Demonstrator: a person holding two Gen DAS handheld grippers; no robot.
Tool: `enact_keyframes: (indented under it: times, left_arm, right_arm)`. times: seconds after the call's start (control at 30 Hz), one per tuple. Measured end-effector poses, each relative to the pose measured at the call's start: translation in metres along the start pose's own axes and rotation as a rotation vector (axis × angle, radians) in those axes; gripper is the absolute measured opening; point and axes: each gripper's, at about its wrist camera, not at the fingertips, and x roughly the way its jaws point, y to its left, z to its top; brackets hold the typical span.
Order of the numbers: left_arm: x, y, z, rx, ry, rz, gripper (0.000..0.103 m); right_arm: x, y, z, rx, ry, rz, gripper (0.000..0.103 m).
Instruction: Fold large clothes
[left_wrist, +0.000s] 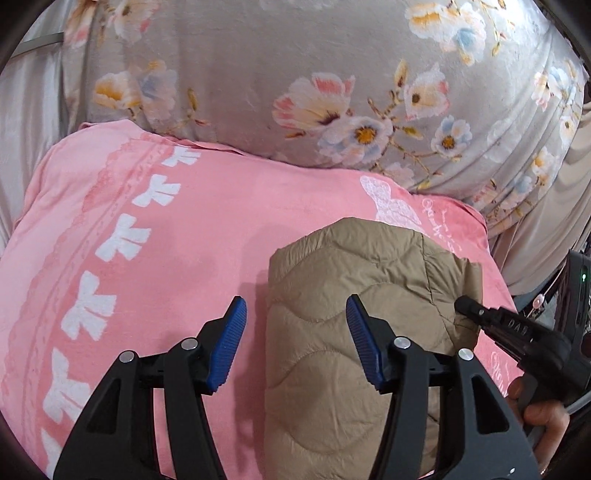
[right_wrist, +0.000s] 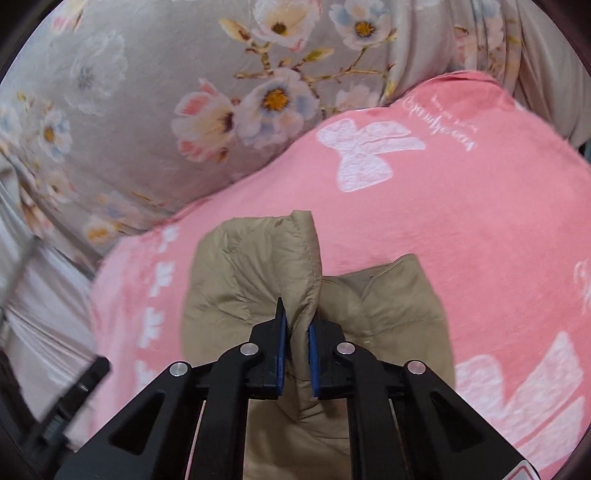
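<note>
A tan quilted jacket (left_wrist: 332, 325) lies folded on a pink blanket (left_wrist: 184, 236) with white bows. My left gripper (left_wrist: 295, 332) is open above the jacket's left edge, one blue pad over the blanket and the other over the jacket. My right gripper (right_wrist: 296, 332) is shut on a raised fold of the tan jacket (right_wrist: 258, 280), pinching the hem between its blue pads. In the left wrist view the right gripper's black tip (left_wrist: 469, 306) touches the jacket's right side.
A grey floral pillow or duvet (left_wrist: 295, 74) lies behind the pink blanket (right_wrist: 461, 221). Pale grey sheets (left_wrist: 26, 129) show at the left. A dark device with a green light (left_wrist: 581, 277) sits at the far right edge.
</note>
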Motion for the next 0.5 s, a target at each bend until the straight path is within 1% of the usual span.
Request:
enact_keyframes:
  times: [0.07,0.2,0.37,0.5]
  left_arm:
    - [0.017,-0.015,-0.001,0.023,0.024,0.002,0.054]
    - [0.053,-0.039,-0.005,0.043,0.092,0.008,0.054]
    - [0.094,-0.057,-0.017,0.055,0.156,0.043,0.054]
    - [0.109,-0.067,-0.023,0.067,0.144,0.082,0.056]
  right_arm:
    - [0.013,-0.016,-0.005,-0.021,0.015,-0.051,0.009]
    - [0.029,-0.041,-0.013,-0.044,0.002,-0.131,0.009]
    - [0.045,-0.059,-0.016,-0.060,-0.010,-0.150,0.009]
    - [0.060,-0.071,-0.019,-0.066,-0.007,-0.143,0.010]
